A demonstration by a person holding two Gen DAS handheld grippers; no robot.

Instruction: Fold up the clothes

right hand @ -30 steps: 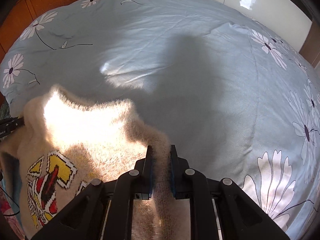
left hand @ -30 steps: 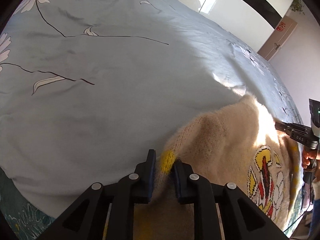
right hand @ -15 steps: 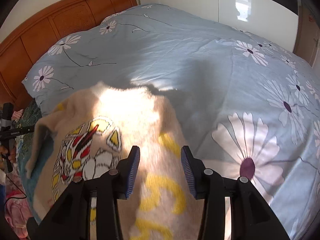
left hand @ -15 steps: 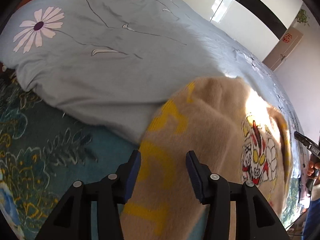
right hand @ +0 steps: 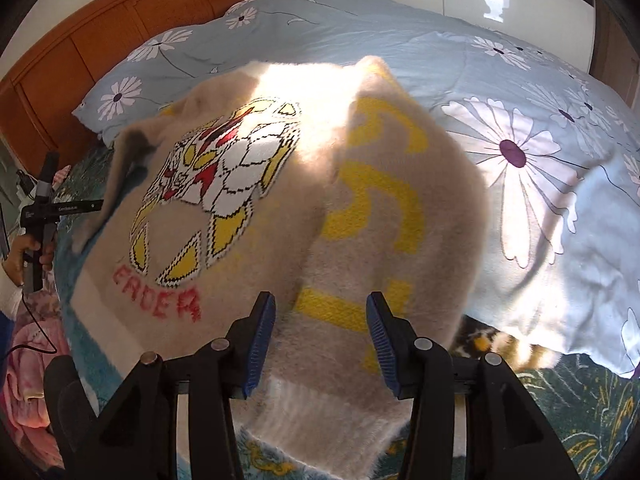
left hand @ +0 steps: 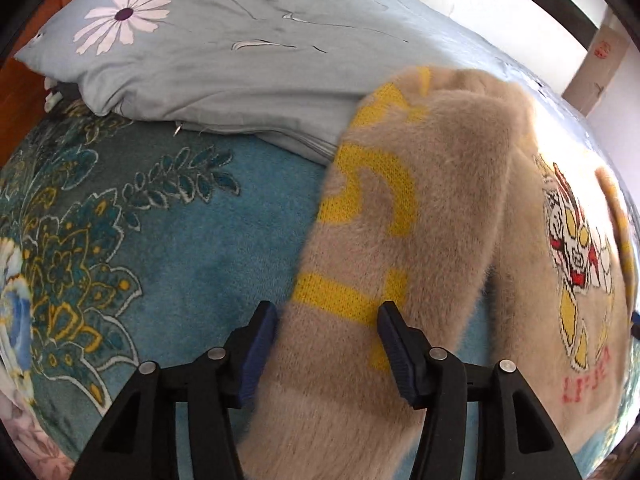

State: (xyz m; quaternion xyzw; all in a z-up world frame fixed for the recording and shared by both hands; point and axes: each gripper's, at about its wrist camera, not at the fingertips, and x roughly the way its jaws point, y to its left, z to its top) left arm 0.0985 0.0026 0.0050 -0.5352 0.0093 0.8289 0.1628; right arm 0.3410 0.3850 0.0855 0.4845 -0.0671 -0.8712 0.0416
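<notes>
A fuzzy beige sweater (left hand: 448, 208) with yellow sleeve markings and a red, white and yellow chest picture lies spread on the bed, front side up. It also shows in the right wrist view (right hand: 280, 184). My left gripper (left hand: 328, 336) is open, its jaws wide apart on either side of one sleeve. My right gripper (right hand: 320, 328) is open too, astride the other sleeve near its cuff. Neither gripper holds the cloth. The left gripper shows small at the left edge of the right wrist view (right hand: 86, 206).
A pale blue duvet (right hand: 500, 92) with daisy prints covers the far bed. A teal floral blanket (left hand: 132, 240) lies under the sweater's near side. A wooden headboard (right hand: 120, 28) stands at back left. Pink cloth (right hand: 28, 368) lies at the bed's left edge.
Both grippers were shut on the sweater a second ago. They have let go, opened wide and drawn back, and the sweater now lies flat with both sleeves stretched toward me.
</notes>
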